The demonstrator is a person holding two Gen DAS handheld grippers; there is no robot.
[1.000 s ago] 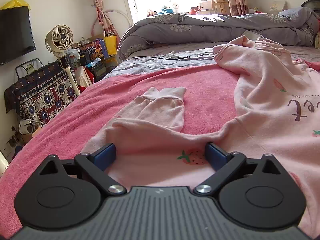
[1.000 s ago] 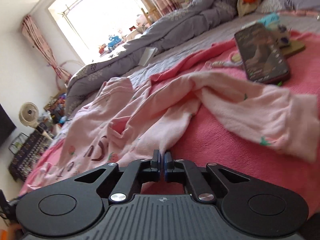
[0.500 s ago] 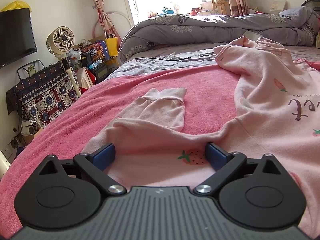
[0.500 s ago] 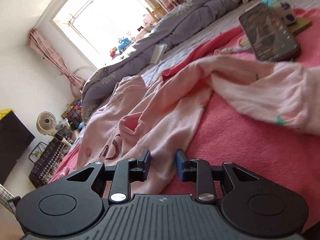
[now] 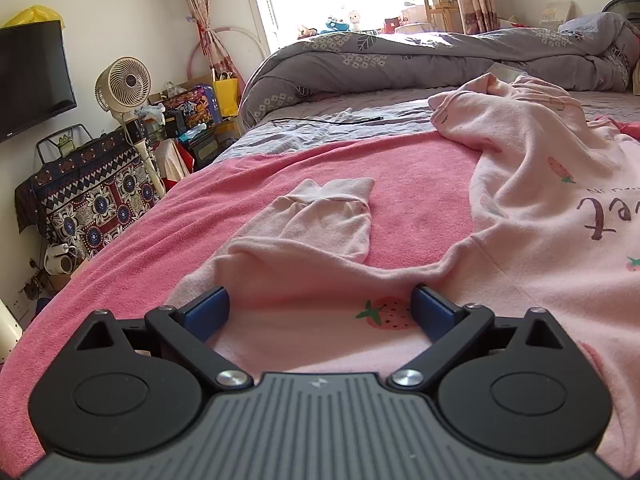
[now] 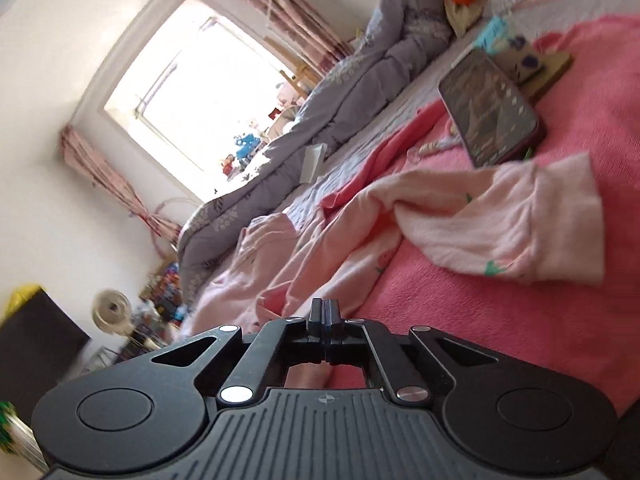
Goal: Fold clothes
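Observation:
A pale pink sweatshirt (image 5: 540,208) with strawberry prints and dark lettering lies spread on the pink blanket (image 5: 400,168). Its left sleeve (image 5: 332,216) is bent back, cuff pointing away. My left gripper (image 5: 320,312) is open and low over that sleeve's upper part, one finger on each side of the fabric near a strawberry print. In the right wrist view the sweatshirt (image 6: 340,248) bunches toward my right gripper (image 6: 322,312), whose fingers are pressed together on a fold at the garment's edge. Pink cloth shows under them. The other sleeve (image 6: 520,224) lies to the right.
A dark phone (image 6: 488,108) and small items sit on the blanket beyond the right sleeve. A rolled grey duvet (image 5: 400,60) lines the far side of the bed. Left of the bed stand a fan (image 5: 124,88), a patterned covered table and clutter.
The right gripper opened half a second ago, then shut again on the garment's edge, and its view has rolled and shifted. The left gripper and sleeve look the same.

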